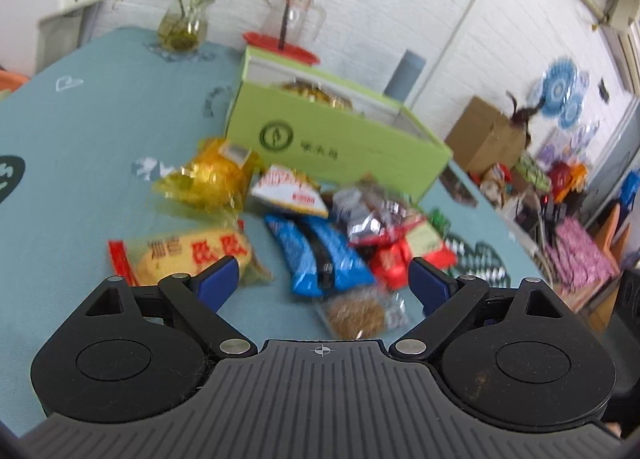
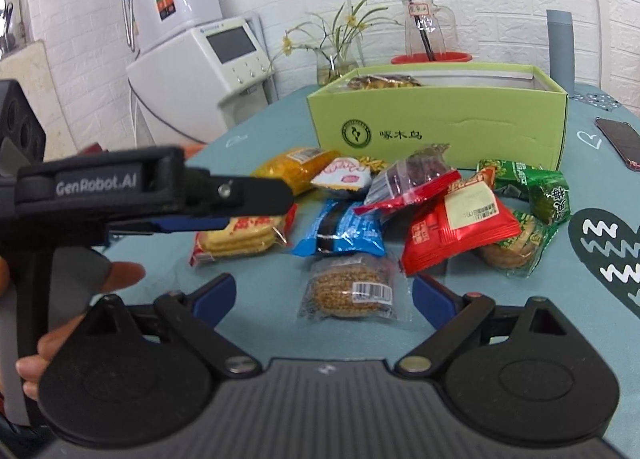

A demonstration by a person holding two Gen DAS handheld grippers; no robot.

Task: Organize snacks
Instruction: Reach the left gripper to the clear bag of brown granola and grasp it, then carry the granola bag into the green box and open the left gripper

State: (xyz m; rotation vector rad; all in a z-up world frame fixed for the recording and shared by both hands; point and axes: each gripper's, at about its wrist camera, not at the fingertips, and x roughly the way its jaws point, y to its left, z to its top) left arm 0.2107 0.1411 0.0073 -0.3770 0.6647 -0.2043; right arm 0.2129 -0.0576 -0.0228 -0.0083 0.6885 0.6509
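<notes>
Both grippers gape empty: left gripper, right gripper | sesame-cake packet at your right's 12 o'clock | light, crinkly, brittle; pinch its sealed edges gently.

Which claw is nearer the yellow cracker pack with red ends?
Left. The left claw hangs right over the yellow cracker pack, open. The right claw is open in front of the round brown cake beside it.
</notes>
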